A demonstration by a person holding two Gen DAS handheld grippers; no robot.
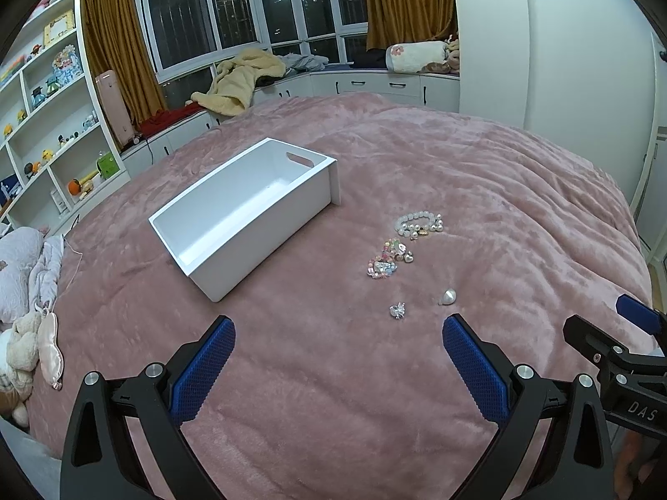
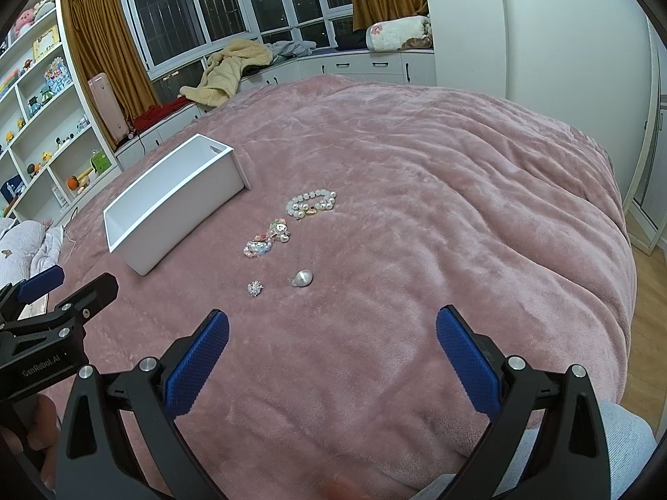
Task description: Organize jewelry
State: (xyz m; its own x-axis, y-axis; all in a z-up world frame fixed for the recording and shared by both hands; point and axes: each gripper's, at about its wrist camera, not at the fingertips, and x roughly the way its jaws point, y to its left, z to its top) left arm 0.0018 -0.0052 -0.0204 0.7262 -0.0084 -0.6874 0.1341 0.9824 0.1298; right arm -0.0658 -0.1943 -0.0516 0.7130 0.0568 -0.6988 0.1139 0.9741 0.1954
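An empty white box [image 1: 233, 208] [image 2: 166, 208] lies on the pink bedspread. To its right lie a white pearl bracelet [image 1: 419, 223] [image 2: 312, 202], a colourful bead bracelet [image 1: 387, 256] [image 2: 267, 237], a pearl piece [image 1: 448, 296] [image 2: 302, 278] and a small crystal piece [image 1: 397, 310] [image 2: 254, 288]. My left gripper [image 1: 337, 333] is open and empty, short of the jewelry. My right gripper [image 2: 331, 329] is open and empty, below and right of the pearl piece. The right gripper also shows in the left wrist view [image 1: 608, 333], and the left gripper in the right wrist view [image 2: 71, 291].
The pink bedspread [image 1: 479, 175] covers the whole bed. White shelves with toys [image 1: 46, 116] stand at the left. A window bench with a yellow robe [image 1: 246, 79] and a folded blanket [image 1: 417, 56] runs along the back. Plush toys [image 1: 21, 333] lie at the bed's left edge.
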